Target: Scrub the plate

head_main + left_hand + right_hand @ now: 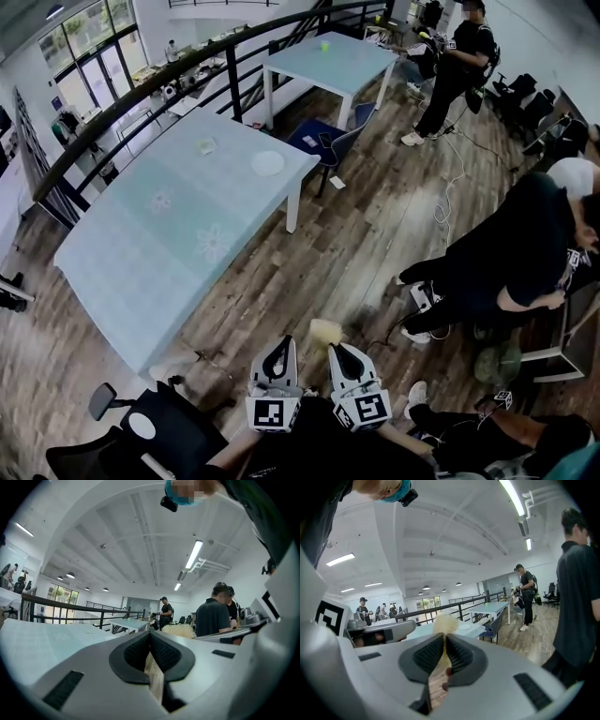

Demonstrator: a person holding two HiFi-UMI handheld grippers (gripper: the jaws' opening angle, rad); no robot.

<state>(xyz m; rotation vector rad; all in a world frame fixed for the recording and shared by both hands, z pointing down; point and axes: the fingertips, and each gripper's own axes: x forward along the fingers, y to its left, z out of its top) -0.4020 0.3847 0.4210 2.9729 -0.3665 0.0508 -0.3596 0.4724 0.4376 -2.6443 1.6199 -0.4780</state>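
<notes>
A white plate [267, 163] lies near the far right corner of the long pale blue table [169, 244], well away from both grippers. In the head view my two grippers are side by side at the bottom, over the wooden floor. My right gripper [336, 351] is shut on a pale yellow fibrous scrubber [326, 331], which sticks out past the jaw tips [445, 623]. My left gripper [280, 345] is shut with nothing in it, and only floor shows through the slit [150, 635]. The right gripper view shows the plate [464, 626] beyond the scrubber.
A black office chair [159, 433] stands at the bottom left, by the table's near end. A person sits bent over at the right [511, 258], and another stands at the back [457, 66] beside a second table [328, 58]. A blue chair [330, 141] and cables lie between.
</notes>
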